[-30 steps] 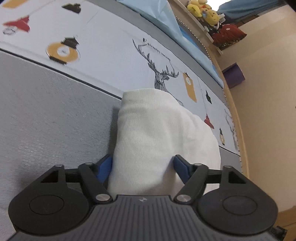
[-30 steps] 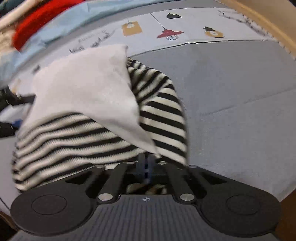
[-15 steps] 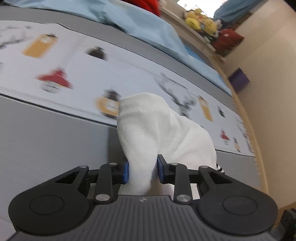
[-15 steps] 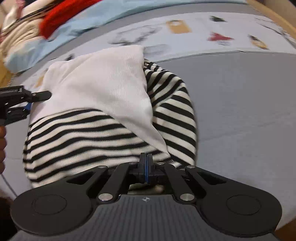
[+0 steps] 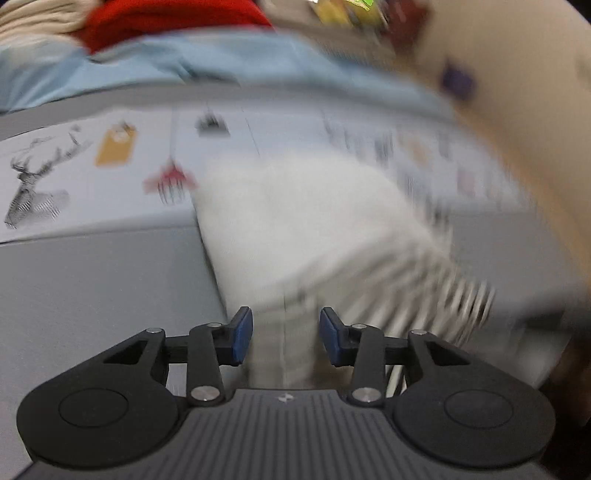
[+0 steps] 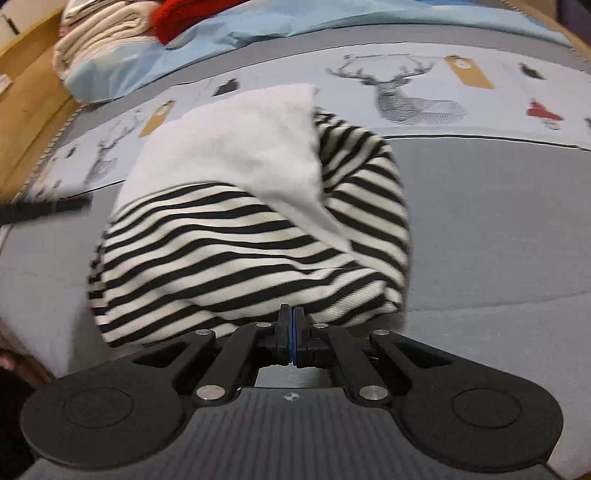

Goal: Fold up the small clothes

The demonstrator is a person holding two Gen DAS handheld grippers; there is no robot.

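Observation:
A small garment, white [image 6: 236,147] on one side and black-and-white striped [image 6: 229,258] on the other, lies bunched on the grey bed cover [image 6: 498,221]. My right gripper [image 6: 291,332] is shut, its pads pressed together at the striped hem's near edge; whether cloth is pinched is hidden. In the blurred left wrist view the garment [image 5: 295,221] runs between my left gripper [image 5: 284,332], whose blue pads [image 5: 242,334] stand apart on either side of the cloth. The left gripper's tip [image 6: 48,210] shows at the left of the right wrist view.
A printed sheet strip with deer [image 6: 406,96] and lamps crosses the bed behind the garment. A light blue blanket [image 6: 258,26], folded cream cloth [image 6: 103,33] and a red item [image 6: 188,11] lie at the back. A wooden bed frame [image 6: 26,107] runs along the left.
My left gripper has swung round fast, blurring its view, and its jaws have widened from a pinch on the white cloth. The right gripper stays shut and has drawn the striped hem nearer.

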